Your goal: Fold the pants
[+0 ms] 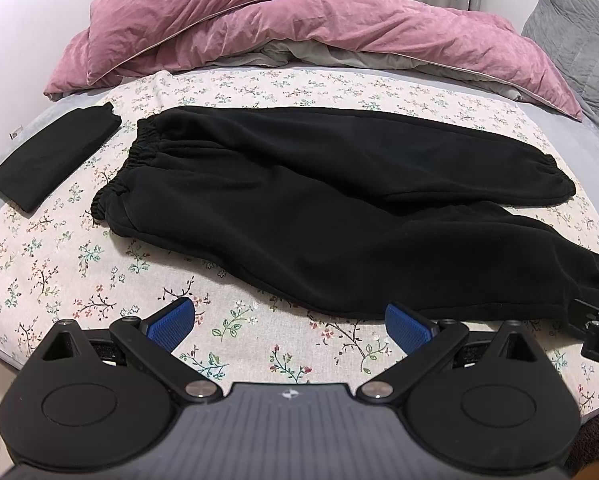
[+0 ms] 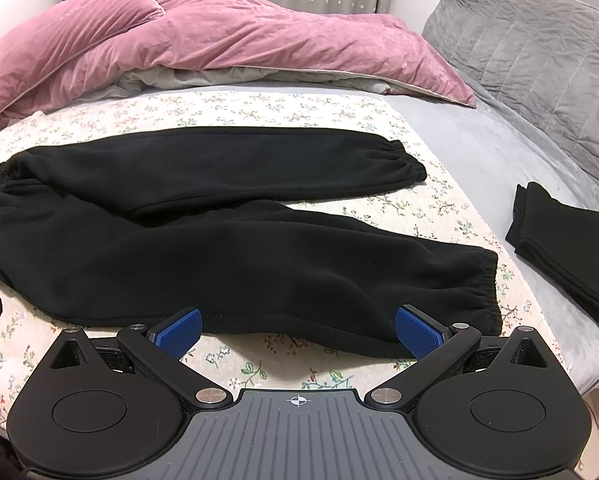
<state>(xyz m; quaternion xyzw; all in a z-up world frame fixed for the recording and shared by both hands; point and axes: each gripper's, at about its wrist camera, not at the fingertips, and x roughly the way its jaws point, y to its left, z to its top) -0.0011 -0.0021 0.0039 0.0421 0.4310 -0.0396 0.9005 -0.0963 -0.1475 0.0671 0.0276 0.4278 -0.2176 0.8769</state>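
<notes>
**A:** where are the black pants (image 1: 319, 204) sitting rn?

**B:** they're lying flat on the floral sheet (image 1: 79, 272) on the bed, waistband pointing left, both legs running right and splaying apart. The near leg's edge is sitting right in front of both tools.

**A:** jaws doing anything?

**B:** nope. The left gripper (image 1: 289, 326) and right gripper (image 2: 297, 330) are both hanging wide apart, gripping nothing. A folded black garment (image 2: 565, 248) is lying off to the right, pink duvet (image 2: 219, 36) piling up behind.
</notes>
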